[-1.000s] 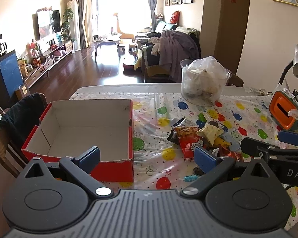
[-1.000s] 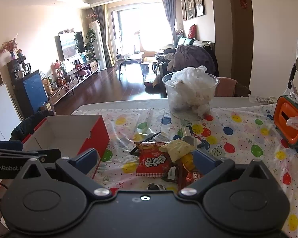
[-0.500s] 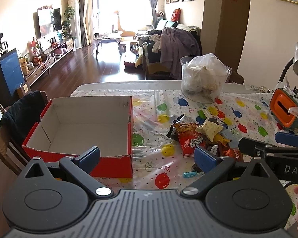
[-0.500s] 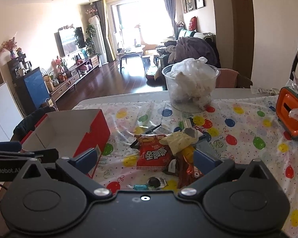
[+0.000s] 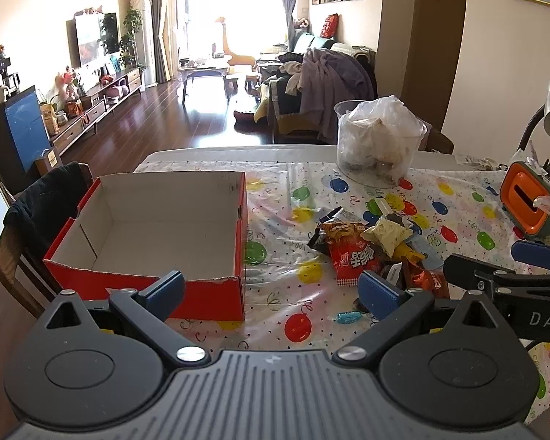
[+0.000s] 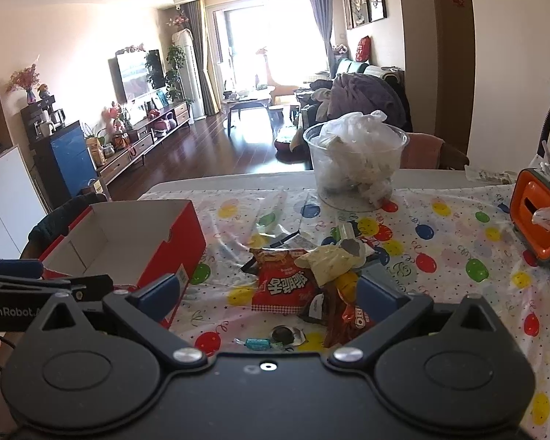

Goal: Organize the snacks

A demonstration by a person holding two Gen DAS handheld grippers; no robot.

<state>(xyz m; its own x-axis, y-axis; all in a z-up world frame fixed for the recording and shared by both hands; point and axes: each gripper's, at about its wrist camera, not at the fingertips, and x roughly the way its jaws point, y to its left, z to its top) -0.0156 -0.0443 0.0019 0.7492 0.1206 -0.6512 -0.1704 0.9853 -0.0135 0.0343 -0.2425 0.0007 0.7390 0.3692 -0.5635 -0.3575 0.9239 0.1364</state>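
A pile of snack packets lies on the balloon-print tablecloth, led by a red packet point(image 5: 354, 256) point(image 6: 286, 288) and a pale yellow one point(image 5: 385, 236) point(image 6: 330, 262). A small blue candy point(image 5: 348, 316) point(image 6: 257, 344) lies in front of the pile. An empty red shoebox point(image 5: 157, 227) point(image 6: 128, 234) stands to the left of the pile. My left gripper point(image 5: 271, 289) is open and empty, between the box and the pile. My right gripper point(image 6: 267, 293) is open and empty, just in front of the pile.
A clear tub stuffed with white plastic bags point(image 5: 379, 143) point(image 6: 355, 161) stands at the back of the table. An orange and grey device point(image 5: 528, 200) point(image 6: 539, 220) sits at the right. A chair with dark clothing point(image 5: 44, 205) stands left of the table.
Both grippers have drawn back and risen a little, so the box and the snack pile show more fully. Both stay open. Nothing on the table has moved.
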